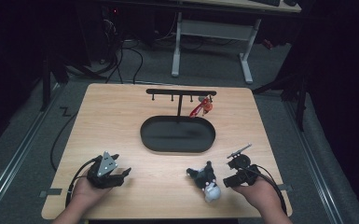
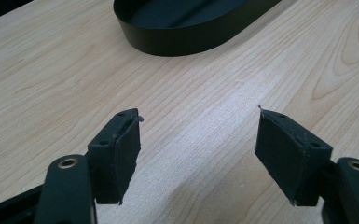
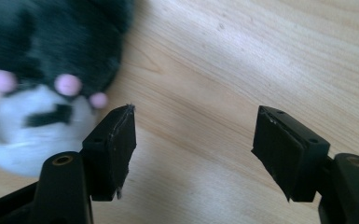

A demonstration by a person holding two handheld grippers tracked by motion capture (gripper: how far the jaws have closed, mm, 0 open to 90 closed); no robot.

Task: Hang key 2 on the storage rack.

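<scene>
- While both hands rest near the front edge, the wooden bench (image 1: 121,126) carries everything here, and its far half holds a black oval tray (image 1: 177,134) set about midway between the left and right edges.
- Rising from the tray's far rim is a black T-shaped hook rack (image 1: 181,92), with a small red item (image 1: 201,108) hanging from a peg at its right end; what that item is I cannot tell.
- Near the front edge, right of centre, lies a plush toy (image 1: 206,179), dark-furred with a white face; the right gripper view shows pink dots on it.
- Just beside the toy, on its right, sits the right gripper (image 1: 228,179), released: its jaws stand apart over bare wood with nothing between them, and the toy lies off to one side of one jaw.
- Toward the front left corner the left gripper (image 1: 121,176) is likewise released, jaws wide over bare wood, the tray ahead of it.
- My reading is that the toy lies free on the bench and neither tong has a grip, so a pick-up is the step in hand.
- Next, the right gripper would need to swing its jaws astride the toy's soft body and clench gently; the rack or tray looks the likely destination.
- No brand, label or writing can be read anywhere.
</scene>
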